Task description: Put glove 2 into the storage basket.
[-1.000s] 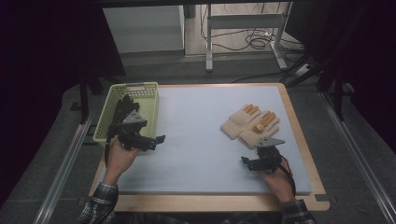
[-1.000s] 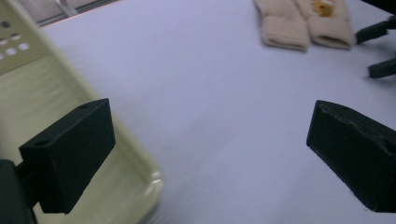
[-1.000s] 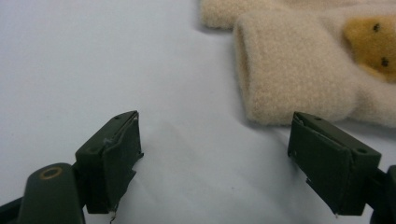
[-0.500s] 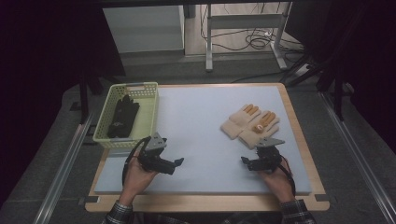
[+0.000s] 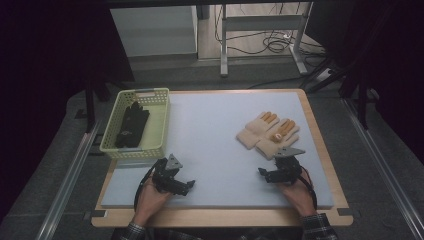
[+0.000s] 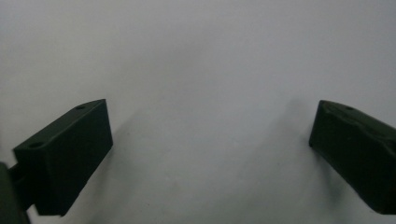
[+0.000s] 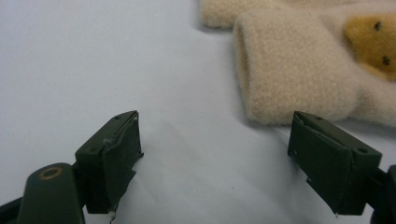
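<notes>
Two beige gloves [image 5: 269, 134]: they lie side by side on the mat, just ahead of your right gripper [image 5: 278, 172]; cuffs point to you.
Nearer hand: your right.
Right jaws: spread wide, empty.
Left gripper [image 5: 176, 182]: jaws wide apart, empty.
One basket [image 5: 159, 116]: holds black gloves [image 5: 132, 125].

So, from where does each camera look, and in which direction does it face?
High view: above the person's side, facing forward and down on the table; both forearms show, with the left hand-held gripper and right hand-held gripper.
Left gripper view: on the left hand-held gripper, facing the bare mat; its two open jaws show.
Right gripper view: on the right hand-held gripper, facing the cream gloves; its open jaws show.
Shared: the cream gloves also lie in the high view.
</notes>
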`<state>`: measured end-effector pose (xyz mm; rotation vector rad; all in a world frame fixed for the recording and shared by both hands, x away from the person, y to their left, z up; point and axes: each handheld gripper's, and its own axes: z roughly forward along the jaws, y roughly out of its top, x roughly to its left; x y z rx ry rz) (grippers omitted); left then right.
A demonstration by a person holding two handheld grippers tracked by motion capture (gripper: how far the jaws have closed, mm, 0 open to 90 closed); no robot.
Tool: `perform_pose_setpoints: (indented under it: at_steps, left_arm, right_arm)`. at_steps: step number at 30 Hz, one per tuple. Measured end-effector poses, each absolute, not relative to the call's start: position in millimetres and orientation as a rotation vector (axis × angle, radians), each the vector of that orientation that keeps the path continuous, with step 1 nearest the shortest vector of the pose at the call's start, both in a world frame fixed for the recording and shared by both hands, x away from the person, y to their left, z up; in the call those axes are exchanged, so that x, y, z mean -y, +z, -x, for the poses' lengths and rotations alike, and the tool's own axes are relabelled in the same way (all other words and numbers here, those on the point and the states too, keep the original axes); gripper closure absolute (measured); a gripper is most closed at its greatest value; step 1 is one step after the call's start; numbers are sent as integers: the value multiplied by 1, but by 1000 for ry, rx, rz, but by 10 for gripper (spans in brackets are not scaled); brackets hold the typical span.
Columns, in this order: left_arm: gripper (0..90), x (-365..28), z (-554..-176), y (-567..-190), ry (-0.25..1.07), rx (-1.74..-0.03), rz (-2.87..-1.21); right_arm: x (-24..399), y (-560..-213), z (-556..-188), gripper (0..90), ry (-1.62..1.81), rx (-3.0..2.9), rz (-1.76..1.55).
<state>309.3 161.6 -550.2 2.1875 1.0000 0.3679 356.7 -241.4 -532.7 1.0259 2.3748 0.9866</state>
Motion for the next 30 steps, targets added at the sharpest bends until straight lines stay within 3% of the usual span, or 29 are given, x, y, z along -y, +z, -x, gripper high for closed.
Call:
perform_pose_setpoints:
  at_steps: [19,30]
  left_arm:
    - [0,-162,-310,-551,360,-1017,-2180]
    - [0,-163,-310,-551,360,-1018,-2180]
  right_arm:
    - [232,-518,-352,160,1041,-2384,-1020]
    - [218,-498,-383,164,1047,-2374,-1041]
